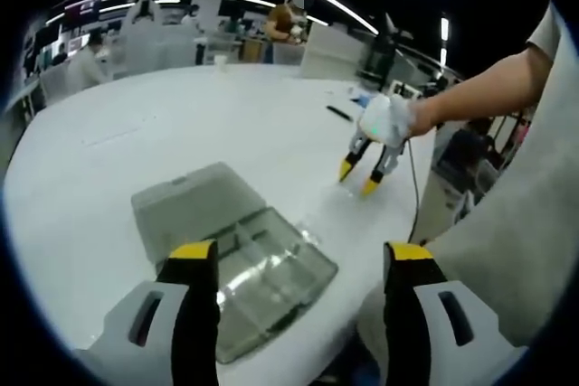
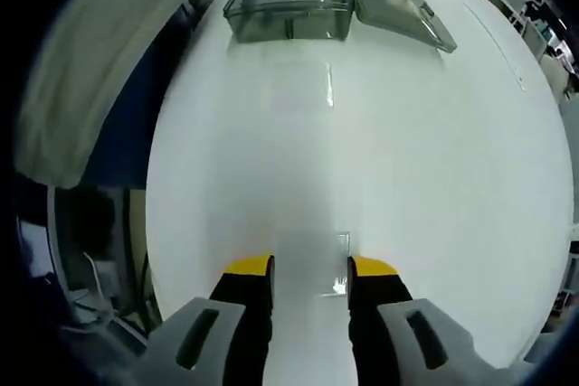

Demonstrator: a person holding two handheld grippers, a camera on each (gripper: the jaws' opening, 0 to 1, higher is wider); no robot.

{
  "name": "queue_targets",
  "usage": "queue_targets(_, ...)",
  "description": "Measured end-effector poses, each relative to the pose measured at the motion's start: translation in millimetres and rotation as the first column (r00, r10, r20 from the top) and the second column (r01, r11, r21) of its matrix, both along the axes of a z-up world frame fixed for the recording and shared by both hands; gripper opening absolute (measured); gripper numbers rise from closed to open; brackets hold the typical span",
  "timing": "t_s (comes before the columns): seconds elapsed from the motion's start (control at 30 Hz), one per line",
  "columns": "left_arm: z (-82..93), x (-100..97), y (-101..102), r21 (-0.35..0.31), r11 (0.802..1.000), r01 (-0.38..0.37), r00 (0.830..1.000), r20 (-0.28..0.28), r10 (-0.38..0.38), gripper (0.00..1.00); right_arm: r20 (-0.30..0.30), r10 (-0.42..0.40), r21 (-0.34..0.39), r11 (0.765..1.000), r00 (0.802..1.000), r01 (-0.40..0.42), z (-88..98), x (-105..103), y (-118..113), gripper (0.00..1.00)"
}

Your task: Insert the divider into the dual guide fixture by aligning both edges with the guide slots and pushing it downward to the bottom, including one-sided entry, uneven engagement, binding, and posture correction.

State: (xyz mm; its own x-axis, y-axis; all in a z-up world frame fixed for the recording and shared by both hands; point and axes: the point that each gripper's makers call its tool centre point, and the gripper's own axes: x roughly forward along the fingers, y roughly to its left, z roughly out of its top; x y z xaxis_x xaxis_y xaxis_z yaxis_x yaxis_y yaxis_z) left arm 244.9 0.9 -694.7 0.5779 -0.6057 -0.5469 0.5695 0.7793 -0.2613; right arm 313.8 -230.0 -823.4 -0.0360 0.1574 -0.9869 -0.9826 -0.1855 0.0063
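Box (image 1: 237, 255) sits at table (image 1: 181, 124) edge; left hand-held gripper (image 1: 303, 264) wide, right hand-held gripper (image 2: 310, 268) narrower, both empty.

Your left claw (image 1: 298, 264) has black jaws capped in yellow, set in pale grey housings with dark slots. Your right claw (image 2: 309, 267) is built the same, with a thin dark cable trailing from it. You wear a light grey short-sleeved top (image 1: 507, 214).

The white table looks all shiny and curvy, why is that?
In the right gripper view, ceiling lights glare in pale streaks down the white table toward the clear box, and the fisheye lens bends the table's edges. In the left gripper view, the table bulges round, and the far room is blurry.
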Motion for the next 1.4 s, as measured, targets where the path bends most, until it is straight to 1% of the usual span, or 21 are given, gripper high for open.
queue_targets(0.4,0.1,0.3,7,-0.003,1.0,-0.015,1.0,0.006,0.015,0.72,0.004,-0.04,-0.022,0.999,0.999,0.04,0.3,0,0,0.27)
queue_targets(0.63,0.7,-0.5,8,-0.006,1.0,-0.018,1.0,0.006,0.018,0.72,0.005,-0.048,-0.021,0.999,0.999,0.048,0.7,-4,6,0.27)
queue_targets(0.87,-1.0,-3.6,9,-0.009,1.0,-0.012,1.0,0.0,0.012,0.72,0.018,-0.05,0.0,0.999,0.999,0.05,11.1,-9,20,0.27)
queue_targets(1.07,1.7,-2.7,7,-0.014,1.0,-0.005,1.0,0.008,0.005,0.72,0.034,-0.05,0.019,0.999,0.998,0.05,21.4,-11,32,0.27)
queue_targets(1.4,0.3,-5.8,2,-0.021,0.999,0.027,1.0,0.003,-0.027,0.72,0.066,-0.047,0.053,0.998,0.997,0.043,40.2,-17,50,0.27)
